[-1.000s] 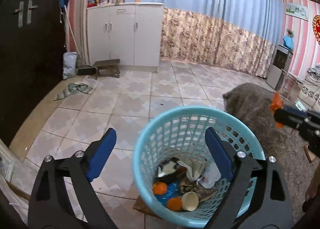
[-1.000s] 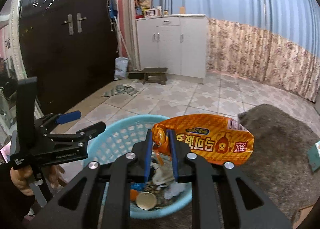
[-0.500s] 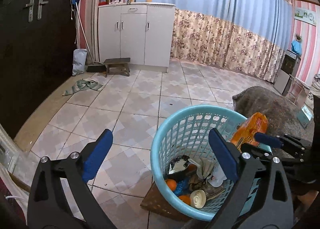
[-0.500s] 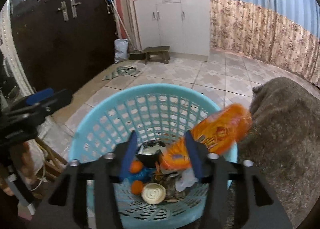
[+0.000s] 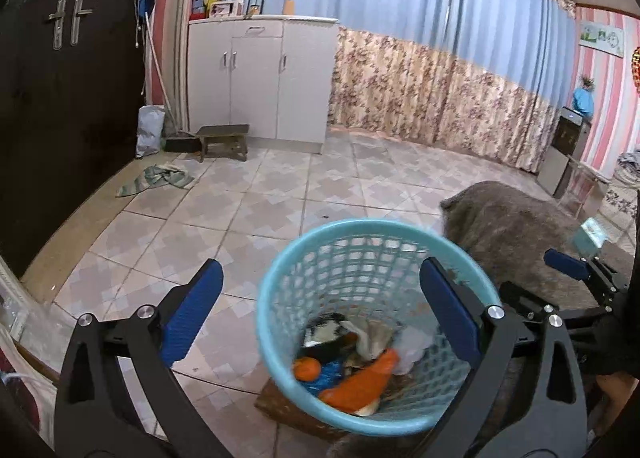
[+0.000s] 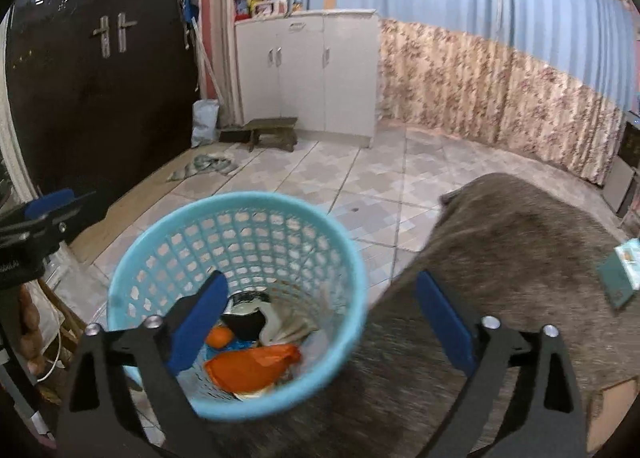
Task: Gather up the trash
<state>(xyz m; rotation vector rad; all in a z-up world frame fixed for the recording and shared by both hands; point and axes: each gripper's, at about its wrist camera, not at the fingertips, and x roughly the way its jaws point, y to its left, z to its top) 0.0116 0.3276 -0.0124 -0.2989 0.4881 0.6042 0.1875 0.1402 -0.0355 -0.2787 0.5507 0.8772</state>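
Note:
A light blue mesh trash basket (image 5: 280,278) stands on the tiled floor beside a grey rug; it also shows in the right wrist view (image 6: 168,226). Inside lie an orange snack bag (image 6: 252,366), an orange fruit (image 6: 220,337), a dark bowl and crumpled paper. The bag shows in the left wrist view (image 5: 360,382) too. My left gripper (image 5: 320,318) is open and empty above the basket. My right gripper (image 6: 320,322) is open and empty over the basket's right rim. The right gripper's blue finger (image 5: 566,264) shows in the left wrist view.
A grey shaggy rug (image 6: 520,242) lies right of the basket, with a teal box (image 6: 620,270) on it. A white cabinet (image 5: 260,74), a small wooden stool (image 5: 222,138), a dark double door (image 5: 60,98) and a rag (image 5: 160,178) on the floor stand farther off.
My right gripper opened and let go of the orange snack bag, which dropped into the basket. The right gripper then drew back and up. The left gripper stayed open.

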